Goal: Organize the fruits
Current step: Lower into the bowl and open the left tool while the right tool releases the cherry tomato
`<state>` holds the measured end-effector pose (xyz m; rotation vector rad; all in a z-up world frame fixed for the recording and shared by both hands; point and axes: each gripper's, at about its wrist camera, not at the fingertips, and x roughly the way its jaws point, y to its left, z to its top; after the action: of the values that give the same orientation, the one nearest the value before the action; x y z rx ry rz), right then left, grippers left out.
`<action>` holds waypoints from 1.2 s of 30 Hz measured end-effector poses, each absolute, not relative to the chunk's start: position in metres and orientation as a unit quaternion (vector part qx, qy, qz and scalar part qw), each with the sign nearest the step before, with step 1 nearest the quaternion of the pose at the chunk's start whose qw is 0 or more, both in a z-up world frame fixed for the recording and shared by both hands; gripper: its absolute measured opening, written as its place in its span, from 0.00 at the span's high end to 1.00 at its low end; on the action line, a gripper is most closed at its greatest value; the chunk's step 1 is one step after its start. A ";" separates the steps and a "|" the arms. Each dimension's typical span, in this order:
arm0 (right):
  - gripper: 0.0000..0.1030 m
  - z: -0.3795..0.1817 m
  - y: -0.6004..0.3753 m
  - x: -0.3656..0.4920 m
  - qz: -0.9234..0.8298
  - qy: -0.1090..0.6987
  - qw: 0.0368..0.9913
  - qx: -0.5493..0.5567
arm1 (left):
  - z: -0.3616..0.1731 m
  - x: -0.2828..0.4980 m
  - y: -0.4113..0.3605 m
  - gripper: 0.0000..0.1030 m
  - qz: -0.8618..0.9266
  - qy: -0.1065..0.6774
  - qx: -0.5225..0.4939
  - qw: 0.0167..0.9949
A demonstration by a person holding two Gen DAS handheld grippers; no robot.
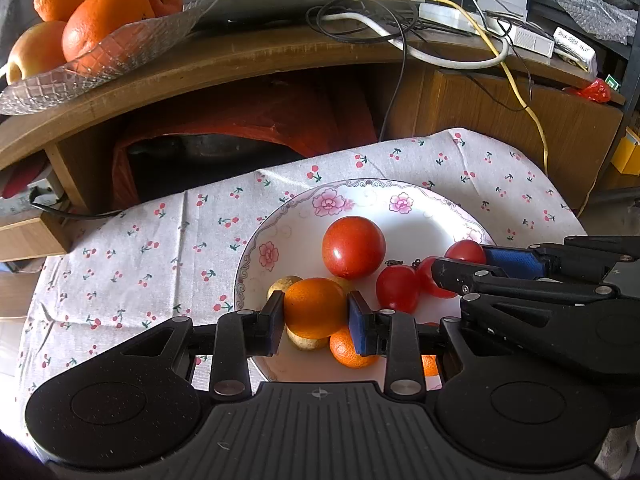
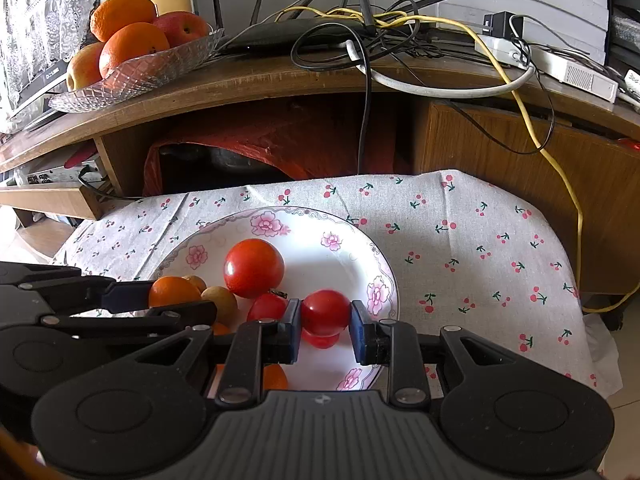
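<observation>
Left claw (image 1: 316, 318) grips an orange (image 1: 314, 307), right claw (image 2: 325, 322) a tomato (image 2: 325, 312), both over the plate's (image 1: 416, 220) near rim

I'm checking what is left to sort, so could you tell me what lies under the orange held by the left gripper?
Below the orange in the left gripper, a small potato and another orange rest on the floral plate. Anything directly beneath it is covered.

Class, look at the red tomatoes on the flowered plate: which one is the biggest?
The large tomato at the middle of the plate, lying free. The others are small; the right gripper is clamping one small tomato.
</observation>
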<state>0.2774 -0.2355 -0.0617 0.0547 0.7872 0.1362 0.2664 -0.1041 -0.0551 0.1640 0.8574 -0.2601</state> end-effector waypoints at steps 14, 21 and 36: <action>0.71 -0.060 -0.235 0.273 0.066 0.389 0.918 0.034 | -0.051 0.261 -0.104 0.57 -0.123 0.409 0.096 0.899; 0.71 -0.060 -0.238 0.269 0.064 0.395 0.916 0.036 | -0.048 0.258 -0.105 0.54 -0.123 0.405 0.098 0.901; 0.71 -0.058 -0.238 0.258 0.064 0.406 0.911 0.038 | -0.036 0.249 -0.102 0.44 -0.121 0.391 0.099 0.907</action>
<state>0.2576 -0.2383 -0.0582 0.0781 0.8362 0.1319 0.2493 -0.1020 -0.0358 0.2051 0.8081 -0.2494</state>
